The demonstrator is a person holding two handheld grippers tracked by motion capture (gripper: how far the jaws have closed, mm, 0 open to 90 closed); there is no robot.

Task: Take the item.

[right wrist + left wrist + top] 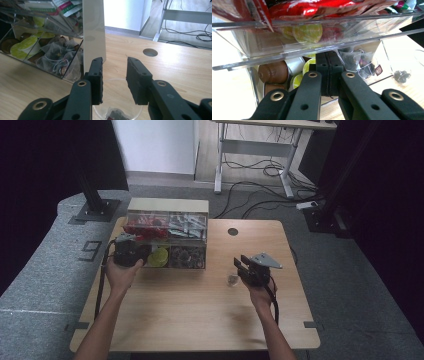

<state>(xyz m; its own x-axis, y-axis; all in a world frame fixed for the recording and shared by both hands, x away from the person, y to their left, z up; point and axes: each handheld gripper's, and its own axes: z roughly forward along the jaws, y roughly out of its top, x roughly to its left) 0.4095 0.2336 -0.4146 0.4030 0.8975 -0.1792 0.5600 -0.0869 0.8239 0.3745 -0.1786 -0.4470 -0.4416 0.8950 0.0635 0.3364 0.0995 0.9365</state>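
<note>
A clear plastic organizer (167,215) stands at the back left of the wooden table (200,315). It holds red packets (312,8), brown coffee capsules (273,72), yellow-green capsules (308,32) and pyramid tea bags (354,61). My left gripper (329,75) is shut at the front of its lower left compartment, under a clear tilted flap (312,47); nothing shows between the jaws. My right gripper (113,75) is open just above a small clear glass cup (125,110) with a dark tea bag (116,115) inside. In the high view the cup (231,280) sits just left of that gripper (241,265).
A round cable hole (233,231) lies in the table behind the right gripper. The organizer's white side wall (93,32) rises close to the left of the right gripper's jaws. Beyond the table are a desk frame (260,150) and floor cables (260,185).
</note>
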